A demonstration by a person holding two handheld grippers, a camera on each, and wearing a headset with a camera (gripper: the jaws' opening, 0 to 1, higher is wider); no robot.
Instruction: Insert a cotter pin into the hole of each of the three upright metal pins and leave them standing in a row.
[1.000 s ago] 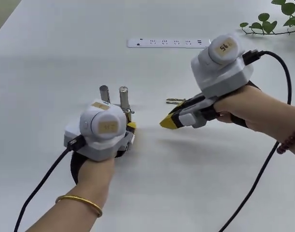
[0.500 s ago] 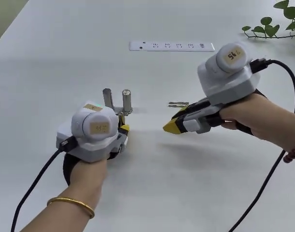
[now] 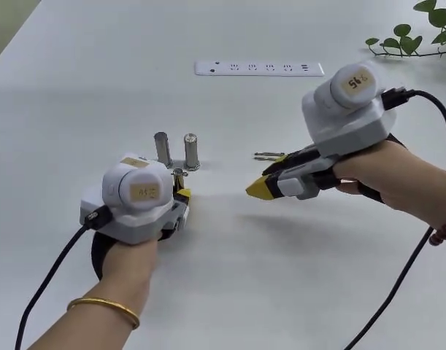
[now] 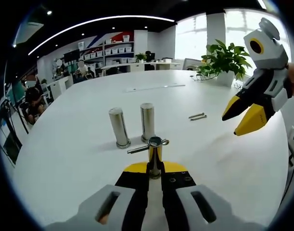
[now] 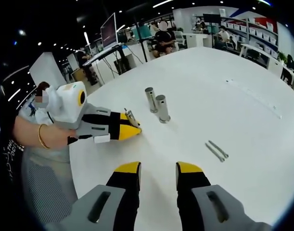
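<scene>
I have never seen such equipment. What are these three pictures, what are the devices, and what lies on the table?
A person holds a gripper in each hand; no robot. One picture comes from a headset camera, the round ones from a camera on each gripper. The left gripper has its jaws shut on a metal pin with a cotter pin through it. The right gripper is open and empty. On the table stand two more metal pins, with two loose cotter pins and a power strip.
</scene>
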